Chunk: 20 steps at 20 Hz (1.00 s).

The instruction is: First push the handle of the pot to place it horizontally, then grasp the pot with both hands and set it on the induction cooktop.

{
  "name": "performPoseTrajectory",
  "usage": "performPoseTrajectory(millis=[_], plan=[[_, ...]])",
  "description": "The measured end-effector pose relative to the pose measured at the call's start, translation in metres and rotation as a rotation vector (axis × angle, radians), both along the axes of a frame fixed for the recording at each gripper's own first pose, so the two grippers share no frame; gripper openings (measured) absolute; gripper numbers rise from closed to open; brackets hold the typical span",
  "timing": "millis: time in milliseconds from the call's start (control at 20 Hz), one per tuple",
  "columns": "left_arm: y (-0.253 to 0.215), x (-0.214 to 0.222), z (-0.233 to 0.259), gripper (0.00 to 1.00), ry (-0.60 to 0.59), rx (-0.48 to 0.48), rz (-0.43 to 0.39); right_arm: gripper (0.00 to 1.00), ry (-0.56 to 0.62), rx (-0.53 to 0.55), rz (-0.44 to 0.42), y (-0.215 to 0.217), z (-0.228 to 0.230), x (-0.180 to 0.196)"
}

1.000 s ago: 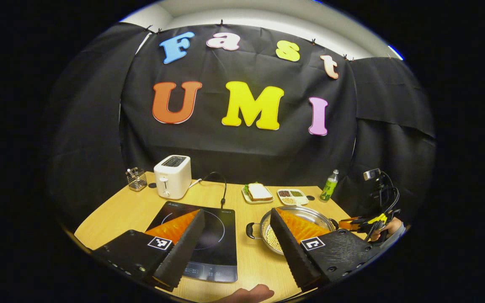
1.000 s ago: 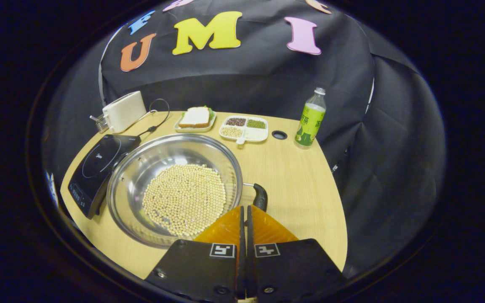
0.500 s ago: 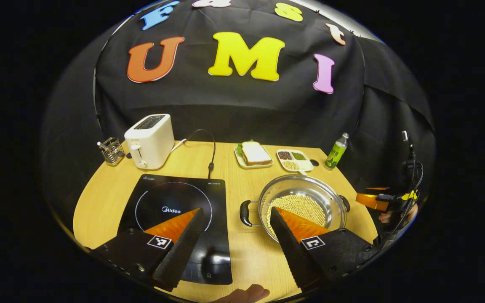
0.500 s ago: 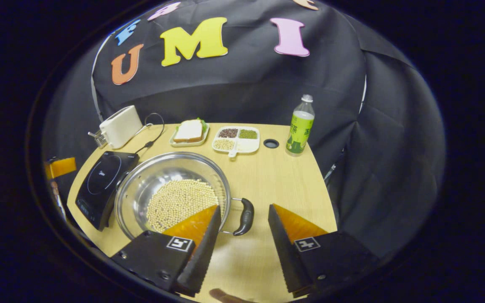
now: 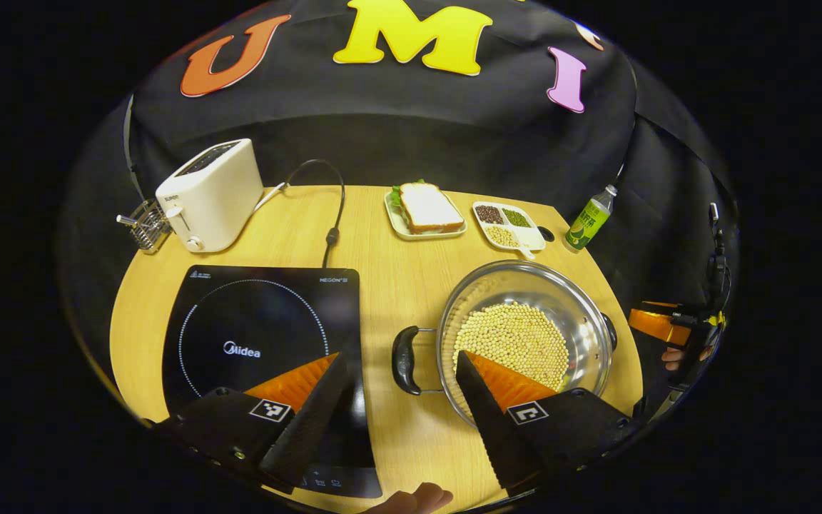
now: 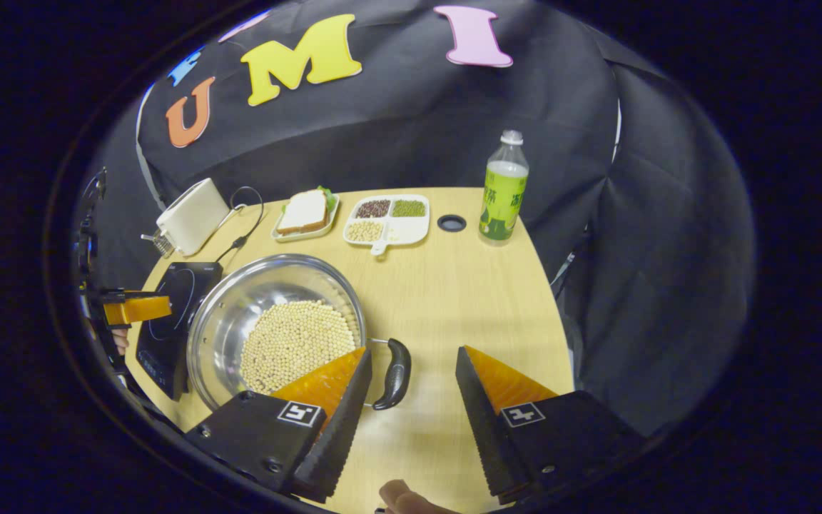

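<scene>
On the wooden table (image 5: pixel 382 278), just to the right of the induction cooktop (image 5: pixel 261 335), sits the steel pot (image 5: pixel 525 285), its bowl holding a layer of pale round beans (image 5: pixel 514 339). It has a dark loop handle on each side: one handle (image 5: pixel 404 350) points toward the cooktop, and in the right gripper view the opposite handle (image 6: pixel 391 364) lies at the pot's near rim. The left gripper (image 5: pixel 400 389) hangs above the table with its fingers spread wide, one over the cooktop's glass and one over the pot's rim, the near handle showing in the gap between them; it grips nothing. The right gripper (image 6: pixel 411 385) is likewise spread apart, one finger over the beans and the other over bare table, with the pot's handle in the gap and nothing pinched. Each gripper also appears at the far edge of the other's view, held by a hand. Farther back stand a white toaster (image 5: pixel 211 193) with its cord, a small wire basket (image 5: pixel 145 225), a plate with a sandwich (image 5: pixel 424 210), a divided dish (image 5: pixel 507 225) of grains, and a green bottle (image 6: pixel 502 193).
</scene>
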<state>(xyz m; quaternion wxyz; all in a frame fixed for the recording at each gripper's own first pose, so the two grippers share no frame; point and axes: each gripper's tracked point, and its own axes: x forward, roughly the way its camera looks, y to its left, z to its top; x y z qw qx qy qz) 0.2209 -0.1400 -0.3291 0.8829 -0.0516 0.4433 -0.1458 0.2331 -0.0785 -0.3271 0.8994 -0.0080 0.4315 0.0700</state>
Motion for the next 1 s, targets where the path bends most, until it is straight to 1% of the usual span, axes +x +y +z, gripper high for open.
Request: performPoseTrajectory(millis=[200, 350, 450, 600, 700, 750, 800, 850, 900, 950, 1000], plan=[[-0.017, 0.008, -0.017, 0.94, 0.055, 0.019, -0.032, 0.77, 0.081, 0.068, -0.007, 0.006, -0.022, 0.013], [-0.022, 0.012, -0.034, 0.94, 0.101, 0.050, -0.048, 0.75, 0.114, 0.116, 0.005, 0.012, -0.025, 0.019], [-0.021, 0.016, -0.042, 0.94, 0.113, 0.072, -0.051, 0.75, 0.151, 0.123, 0.004, 0.012, -0.031, 0.019], [-0.028, 0.018, -0.052, 0.94, 0.144, 0.072, -0.052, 0.75, 0.210, 0.149, 0.012, 0.021, -0.043, 0.017], [-0.021, 0.021, -0.058, 0.88, 0.158, 0.104, -0.038, 0.75, 0.241, 0.158, 0.003, 0.024, -0.050, 0.018], [-0.019, 0.021, -0.061, 0.78, 0.166, 0.115, -0.032, 0.74, 0.258, 0.162, -0.002, 0.026, -0.053, 0.016], [-0.018, 0.021, -0.062, 0.72, 0.174, 0.118, -0.026, 0.74, 0.270, 0.170, -0.007, 0.028, -0.055, 0.015], [-0.018, 0.021, -0.064, 0.79, 0.177, 0.116, -0.022, 0.63, 0.270, 0.165, -0.013, 0.027, -0.055, 0.016], [-0.018, 0.021, -0.061, 0.66, 0.172, 0.114, -0.022, 0.60, 0.265, 0.164, -0.016, 0.027, -0.055, 0.016], [-0.018, 0.022, -0.064, 0.65, 0.165, 0.111, -0.020, 0.62, 0.253, 0.163, -0.019, 0.027, -0.055, 0.016], [-0.018, 0.023, -0.064, 0.54, 0.149, 0.107, -0.017, 0.61, 0.229, 0.161, -0.017, 0.027, -0.055, 0.016]])
